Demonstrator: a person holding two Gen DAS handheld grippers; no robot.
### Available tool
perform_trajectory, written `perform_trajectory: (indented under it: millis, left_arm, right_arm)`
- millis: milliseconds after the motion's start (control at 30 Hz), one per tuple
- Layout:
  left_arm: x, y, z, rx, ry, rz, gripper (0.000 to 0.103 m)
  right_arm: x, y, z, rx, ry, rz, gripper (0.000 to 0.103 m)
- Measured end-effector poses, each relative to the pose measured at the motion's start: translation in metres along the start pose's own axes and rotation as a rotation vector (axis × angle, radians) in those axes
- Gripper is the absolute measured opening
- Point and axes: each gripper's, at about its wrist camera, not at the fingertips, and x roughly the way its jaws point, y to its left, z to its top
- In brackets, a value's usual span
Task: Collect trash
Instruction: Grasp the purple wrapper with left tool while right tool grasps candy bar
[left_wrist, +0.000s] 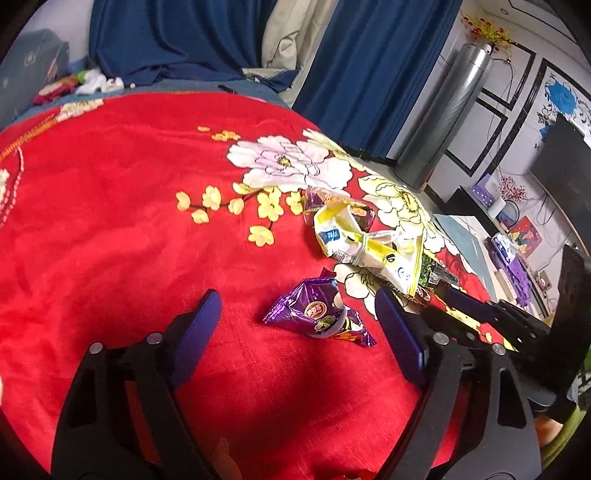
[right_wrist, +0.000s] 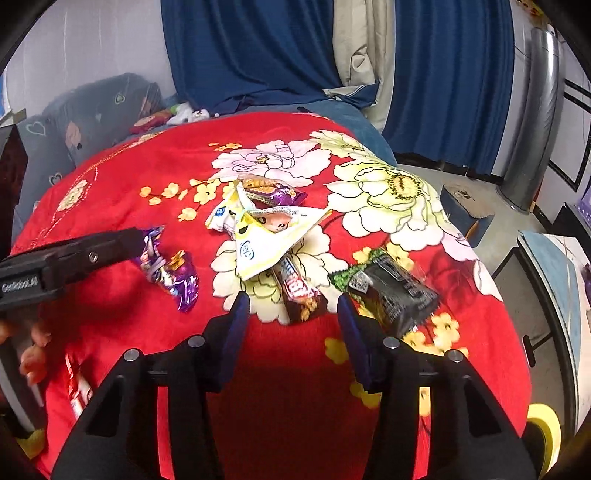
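Observation:
Snack wrappers lie on a red flowered blanket (left_wrist: 110, 221). My left gripper (left_wrist: 295, 306) is open, its blue fingers either side of a purple wrapper (left_wrist: 321, 314) that lies on the blanket between the tips. Beyond it lies a yellow-white wrapper (left_wrist: 365, 240) over another purple one (left_wrist: 321, 199). My right gripper (right_wrist: 293, 306) is open just short of a brown wrapper (right_wrist: 299, 291); a black-green wrapper (right_wrist: 391, 291) lies beside its right finger. The left gripper (right_wrist: 74, 254) shows at the left by the purple wrapper (right_wrist: 170, 269). The yellow-white wrapper (right_wrist: 266, 240) lies ahead.
The blanket (right_wrist: 277, 387) covers a bed with blue curtains (right_wrist: 258, 48) behind. A silver cylinder (left_wrist: 454, 110) stands on the floor to the right, near a low table (right_wrist: 554, 266). A red-white wrapper (right_wrist: 77, 387) lies at the bed's near left edge.

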Motion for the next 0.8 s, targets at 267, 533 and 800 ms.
perform_trajectory:
  millis: [267, 533, 800]
  left_arm:
    - [0.017, 0.009, -0.003, -0.04, 0.058, -0.01, 0.069]
    - [0.019, 0.007, -0.005, -0.026, 0.069, -0.026, 0.041]
    - [0.019, 0.0, -0.006, 0.004, 0.072, -0.042, 0.036]
  right_arm:
    - [0.029, 0.006, 0.007, -0.026, 0.045, -0.014, 0.04]
    - [0.025, -0.005, -0.003, 0.078, 0.046, 0.046, 0.024]
    - [0.005, 0.0, -0.022, 0.105, 0.034, 0.085, 0.02]
